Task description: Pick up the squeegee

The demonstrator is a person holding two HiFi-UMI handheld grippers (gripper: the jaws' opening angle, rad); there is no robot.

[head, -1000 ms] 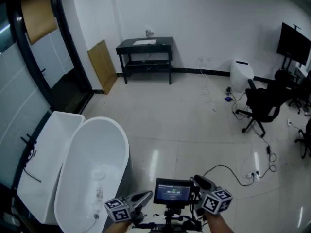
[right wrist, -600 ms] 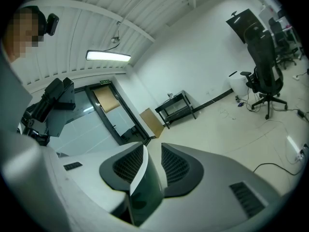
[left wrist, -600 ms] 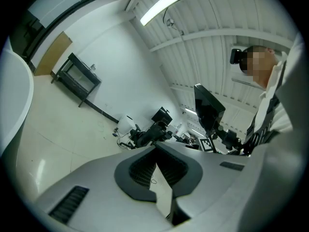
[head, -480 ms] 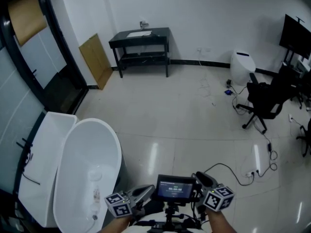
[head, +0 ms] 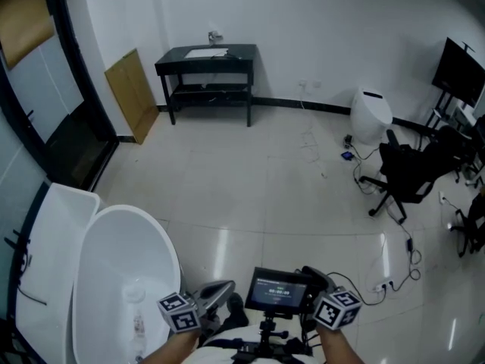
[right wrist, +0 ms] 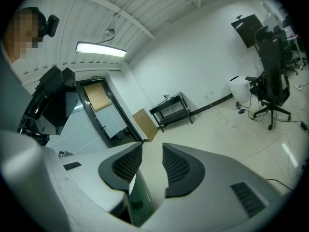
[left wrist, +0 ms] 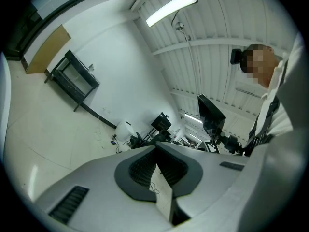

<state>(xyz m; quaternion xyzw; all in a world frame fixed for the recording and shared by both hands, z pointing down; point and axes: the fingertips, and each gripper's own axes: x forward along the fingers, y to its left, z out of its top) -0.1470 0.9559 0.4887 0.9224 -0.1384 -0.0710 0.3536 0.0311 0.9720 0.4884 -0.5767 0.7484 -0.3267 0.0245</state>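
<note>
Status: pick-up not started, approach phase at best by my read. Squeegee: I can't ID it in any view, so location and look (blade, handle, colour) can't be stated. Candidates only: a thin dark item (head: 29,294) on the white slab (head: 47,226) left of the tub (head: 121,211), and a small pale item (head: 139,326) inside the tub; both too small to tell. The bench (head: 239,51) at the far wall carries a flat white item, not resolvable. Left hand-held gripper (left wrist: 155,149): jaws together, nothing between them. Right hand-held gripper (right wrist: 152,149): jaws apart and have just been opening, nothing between them, only floor (head: 258,173) seen through the gap. Both sit low, close to my operator's body, well apart from tub and bench. Remaining: locate the squeegee, approach, close on it, lift.
</note>
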